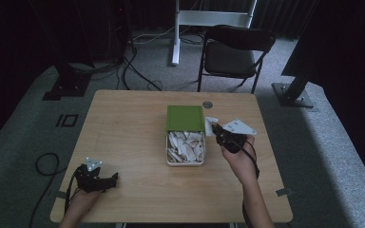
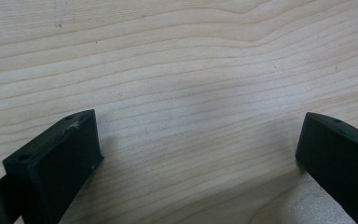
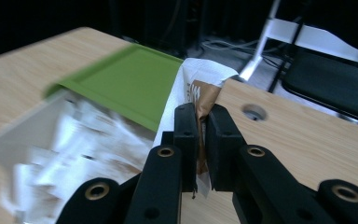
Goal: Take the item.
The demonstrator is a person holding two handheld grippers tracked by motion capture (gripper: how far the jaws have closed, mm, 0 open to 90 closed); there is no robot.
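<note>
A white box (image 1: 168,151) with a green lid (image 1: 185,118) slid back over its far half sits mid-table, holding several white and brown paper packets (image 1: 185,146). My right gripper (image 1: 215,128) hovers just right of the box, shut on one white and brown packet (image 3: 200,91); in the right gripper view (image 3: 202,122) the packet stands pinched between the jaws, with the box (image 3: 9,135) and lid (image 3: 126,84) to its left. My left gripper (image 1: 111,179) rests near the table's front left corner, jaws spread wide over bare wood (image 2: 200,130), with nothing between them.
A round cable hole (image 1: 207,104) lies in the tabletop behind the box. A black folding chair (image 1: 235,52) and a white stand (image 1: 177,33) are beyond the far edge. Cables trail on the floor at left.
</note>
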